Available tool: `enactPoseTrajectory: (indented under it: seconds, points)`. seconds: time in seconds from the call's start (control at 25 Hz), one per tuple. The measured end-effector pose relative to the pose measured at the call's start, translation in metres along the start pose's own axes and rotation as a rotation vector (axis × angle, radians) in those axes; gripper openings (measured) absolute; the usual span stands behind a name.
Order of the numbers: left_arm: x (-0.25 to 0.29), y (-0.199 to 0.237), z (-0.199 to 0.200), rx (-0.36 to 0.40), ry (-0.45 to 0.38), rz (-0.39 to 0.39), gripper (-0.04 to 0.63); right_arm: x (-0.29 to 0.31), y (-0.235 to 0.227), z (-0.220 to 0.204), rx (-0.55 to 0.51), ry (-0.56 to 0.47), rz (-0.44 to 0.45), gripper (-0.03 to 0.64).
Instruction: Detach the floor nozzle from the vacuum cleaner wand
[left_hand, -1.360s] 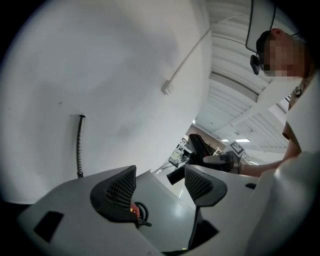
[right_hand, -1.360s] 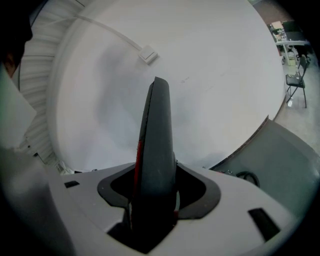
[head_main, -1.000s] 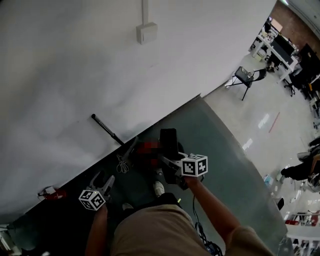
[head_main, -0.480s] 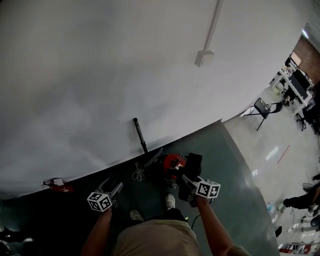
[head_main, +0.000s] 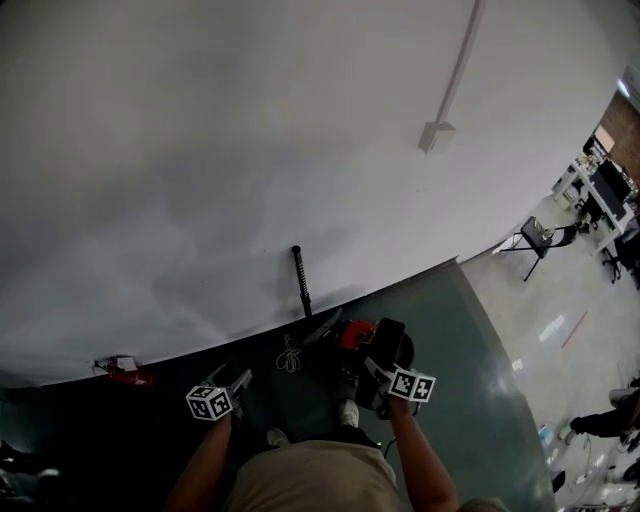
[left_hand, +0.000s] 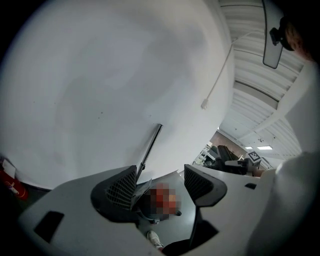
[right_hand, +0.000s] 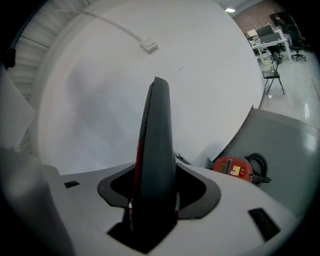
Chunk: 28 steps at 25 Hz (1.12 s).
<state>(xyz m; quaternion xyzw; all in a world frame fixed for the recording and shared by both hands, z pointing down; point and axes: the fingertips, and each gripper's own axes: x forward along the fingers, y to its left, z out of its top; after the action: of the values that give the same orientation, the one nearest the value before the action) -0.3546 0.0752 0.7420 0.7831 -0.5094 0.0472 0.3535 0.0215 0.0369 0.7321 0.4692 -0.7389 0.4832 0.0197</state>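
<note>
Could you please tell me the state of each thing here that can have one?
left tongs: open, nothing between them.
right tongs: shut on the black flat part.
black flat part: clamped on edge, held off the floor; perhaps the floor nozzle.
wand: leaning against the wall, touched by neither tongs.
red vacuum body: resting on the floor near the wall.

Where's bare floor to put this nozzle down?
Bare green floor lies right of the vacuum, out to the pale floor. A darker free strip lies between the red thing by the wall and the left claw. Crowded: wand, cord, vacuum and shoes bunch at the wall ahead.
</note>
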Motion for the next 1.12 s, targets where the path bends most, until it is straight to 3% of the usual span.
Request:
enactPoseTrajectory:
  seconds: [0.56,0.72,0.92,1.12]
  points:
    - [0.066,-0.015,0.005,-0.008,0.039,-0.019,0.31,0.051,0.006,0.005,-0.074,0.061,-0.001,0.227]
    - [0.087,-0.041,0.015,0.026,0.056,-0.056,0.31,0.066,0.019,0.007,-0.082,0.069,0.023,0.227]
    - [0.103,-0.072,0.028,0.071,0.064,-0.118,0.31,0.072,0.034,0.01,-0.169,0.078,0.031,0.225]
    - [0.108,-0.092,0.028,0.08,0.067,-0.14,0.31,0.059,0.034,0.017,-0.149,0.069,0.068,0.225]
